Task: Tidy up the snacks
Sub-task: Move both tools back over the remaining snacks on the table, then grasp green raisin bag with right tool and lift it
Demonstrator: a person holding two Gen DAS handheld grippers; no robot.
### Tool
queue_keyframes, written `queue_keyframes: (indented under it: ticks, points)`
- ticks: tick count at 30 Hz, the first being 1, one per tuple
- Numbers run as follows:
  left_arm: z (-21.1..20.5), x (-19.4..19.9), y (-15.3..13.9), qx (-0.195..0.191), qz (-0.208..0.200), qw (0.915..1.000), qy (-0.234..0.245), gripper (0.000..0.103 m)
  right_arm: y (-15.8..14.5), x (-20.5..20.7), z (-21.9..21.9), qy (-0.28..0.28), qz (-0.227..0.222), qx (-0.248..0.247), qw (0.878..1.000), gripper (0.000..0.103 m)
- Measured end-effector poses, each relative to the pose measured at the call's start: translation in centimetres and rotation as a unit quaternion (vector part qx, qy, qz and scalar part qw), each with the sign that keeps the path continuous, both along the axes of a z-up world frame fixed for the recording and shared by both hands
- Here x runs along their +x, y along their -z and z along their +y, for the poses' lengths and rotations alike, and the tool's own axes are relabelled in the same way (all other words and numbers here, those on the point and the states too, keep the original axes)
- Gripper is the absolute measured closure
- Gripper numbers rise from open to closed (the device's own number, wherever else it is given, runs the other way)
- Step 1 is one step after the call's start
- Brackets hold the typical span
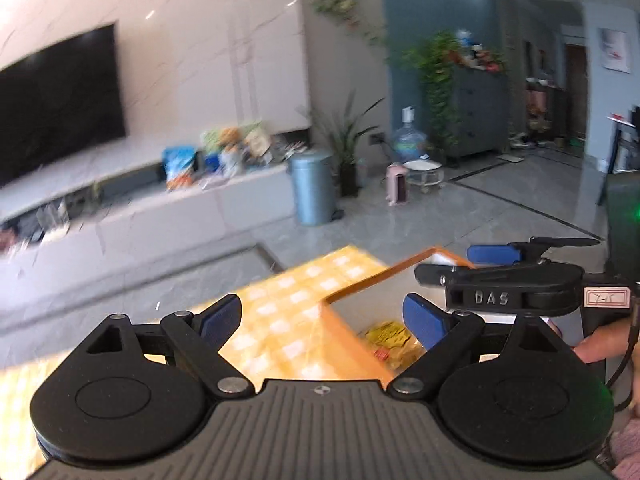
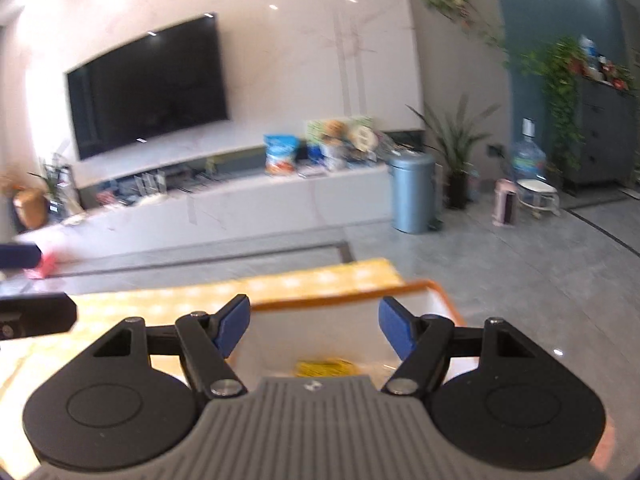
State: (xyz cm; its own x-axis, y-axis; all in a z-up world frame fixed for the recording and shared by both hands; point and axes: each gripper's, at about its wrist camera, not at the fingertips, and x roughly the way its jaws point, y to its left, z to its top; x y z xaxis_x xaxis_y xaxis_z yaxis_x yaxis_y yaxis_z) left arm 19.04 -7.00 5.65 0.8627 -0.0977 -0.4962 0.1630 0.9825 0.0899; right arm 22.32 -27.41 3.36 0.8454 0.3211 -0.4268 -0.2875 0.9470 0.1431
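Observation:
My left gripper (image 1: pixel 322 320) is open, with nothing between its blue pads (image 1: pixel 220 320). It hangs over a table with a yellow chequered cloth (image 1: pixel 280 312). An orange-rimmed box (image 1: pixel 372 278) with a white inside stands on the table's right end, and a yellow snack packet (image 1: pixel 388 338) lies in it. My right gripper (image 2: pixel 314 328) is open and empty above the box (image 2: pixel 440 292), over the yellow packet (image 2: pixel 326 368). In the left wrist view the right gripper (image 1: pixel 444 263) shows side-on over the box, held by a hand (image 1: pixel 600 344). The left gripper (image 2: pixel 28 286) shows at the right wrist view's left edge.
Across a grey tiled floor (image 2: pixel 520 280) runs a long white TV bench (image 2: pixel 240 204) under a wall TV (image 2: pixel 148 84). Several snack bags (image 2: pixel 320 148) stand on the bench. A blue bin (image 2: pixel 412 192), potted plants (image 2: pixel 456 148) and a water bottle (image 2: pixel 528 160) stand to its right.

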Motion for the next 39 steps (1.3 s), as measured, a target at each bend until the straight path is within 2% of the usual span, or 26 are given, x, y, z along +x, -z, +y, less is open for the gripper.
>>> queue_keyframes:
  ticks: [3,6,9,14,20,23,26,31,33,34,36,39]
  points:
    - [1.8,-0.4,-0.4,-0.022,0.026,0.9989,-0.031,0.006,-0.9,-0.6,1.8,-0.025,-0.01,0.017,0.999,0.033]
    - [4.1,-1.4,-0.4,-0.062,0.023,0.996,-0.06,0.006,-1.6,-1.0,3.7,-0.048,-0.014,0.02,0.999,0.033]
    - [5.8,-2.0,0.5,-0.081,0.022,0.9905,-0.109,0.006,-1.7,-1.0,5.6,-0.065,-0.014,0.017,0.998,0.033]
    - [8.5,-1.1,2.7,-0.092,0.037,0.9834,-0.152,0.006,-1.4,-0.9,7.8,-0.071,0.008,0.01,0.997,0.033]
    - [10.8,-0.2,6.2,-0.079,0.066,0.9756,-0.194,0.006,-0.3,-0.7,12.1,-0.127,0.036,-0.001,0.991,0.034]
    - [12.4,-0.6,8.0,-0.091,0.082,0.9702,-0.209,0.006,1.2,-0.1,14.7,-0.129,0.069,-0.02,0.989,0.035]
    - [14.2,-0.7,9.9,-0.109,0.098,0.9647,-0.219,0.006,3.5,0.2,17.5,-0.134,0.118,-0.065,0.982,0.034]
    - [17.1,-1.3,12.2,-0.143,0.108,0.9403,-0.289,0.006,7.7,0.6,20.4,-0.105,0.157,-0.123,0.974,0.03]
    - [18.0,-1.5,12.7,-0.159,0.116,0.9381,-0.285,0.006,9.3,1.1,20.9,-0.097,0.18,-0.128,0.97,0.026]
    - [18.3,-1.4,12.9,-0.167,0.121,0.9365,-0.284,0.006,10.1,1.6,21.1,-0.091,0.196,-0.132,0.967,0.019]
    - [18.7,-1.5,13.3,-0.178,0.128,0.9315,-0.29,0.006,11.6,2.2,21.7,-0.086,0.224,-0.144,0.96,0.018]
    - [19.3,-1.6,13.5,-0.182,0.136,0.9276,-0.297,0.006,13.3,2.2,22.4,-0.085,0.233,-0.161,0.955,0.019]
